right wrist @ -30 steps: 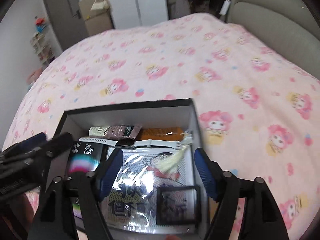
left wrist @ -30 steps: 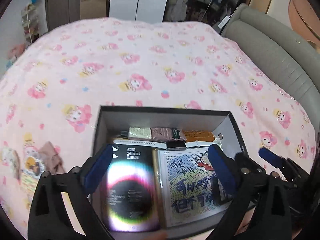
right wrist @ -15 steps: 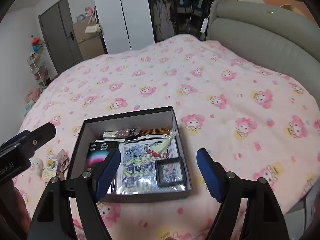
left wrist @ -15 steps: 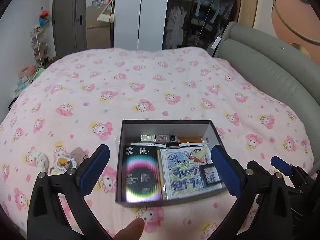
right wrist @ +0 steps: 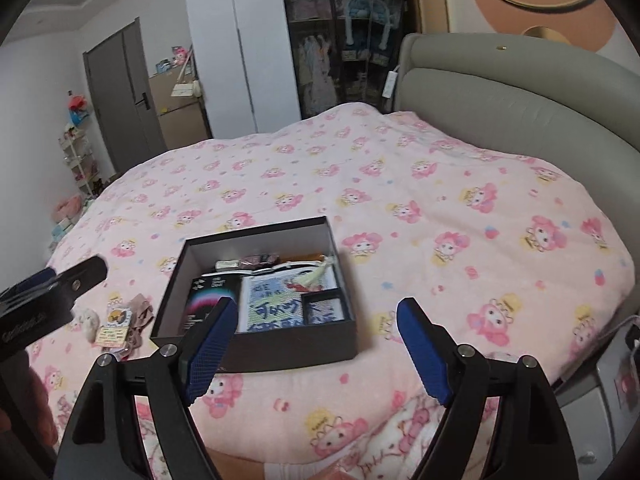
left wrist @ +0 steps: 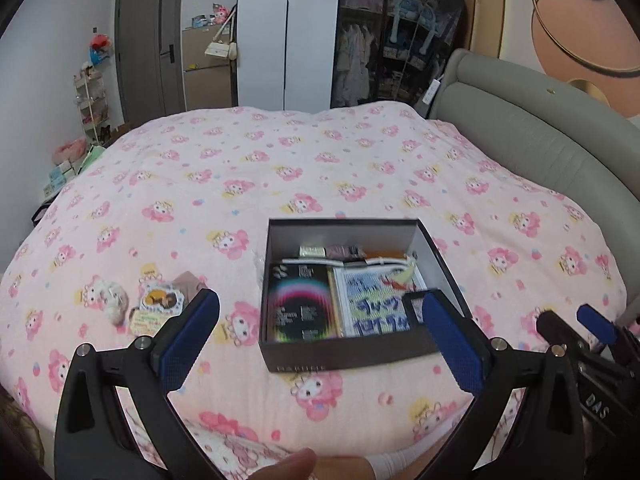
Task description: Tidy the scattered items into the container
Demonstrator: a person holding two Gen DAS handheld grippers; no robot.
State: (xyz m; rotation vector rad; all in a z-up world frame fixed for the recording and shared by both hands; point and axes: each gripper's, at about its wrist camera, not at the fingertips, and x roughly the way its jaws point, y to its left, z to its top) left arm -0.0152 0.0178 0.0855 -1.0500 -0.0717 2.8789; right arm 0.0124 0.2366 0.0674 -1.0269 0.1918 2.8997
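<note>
Nearest to both cameras are the two grippers. The left gripper (left wrist: 320,338) has its blue-padded fingers spread wide and holds nothing, and the right gripper (right wrist: 316,346) is the same, wide apart and empty. Both hang above the near edge of the bed, in front of the dark box (right wrist: 280,344), and they do not touch it. The dark box sits on the pink blanket (left wrist: 280,168) and it is the landmark here. Inside it, at the near left, lies a black packet with a colourful ring (left wrist: 300,306); to the right of this is a flat pack with blue writing (left wrist: 374,304), and a small black frame (right wrist: 325,309) lies on the near right corner of that pack. Along the far wall of the box lie a white strap (left wrist: 316,261) and some small dark and orange things, too blurred to name. To the left of the box, on the blanket, a few items are not yet inside: a round badge on a card (right wrist: 115,322), a beige cloth piece (right wrist: 141,308) and a small white plush (left wrist: 112,300). Behind the box the blanket goes to a grey headboard (right wrist: 500,104) at the far right and a white wardrobe (left wrist: 288,36).
</note>
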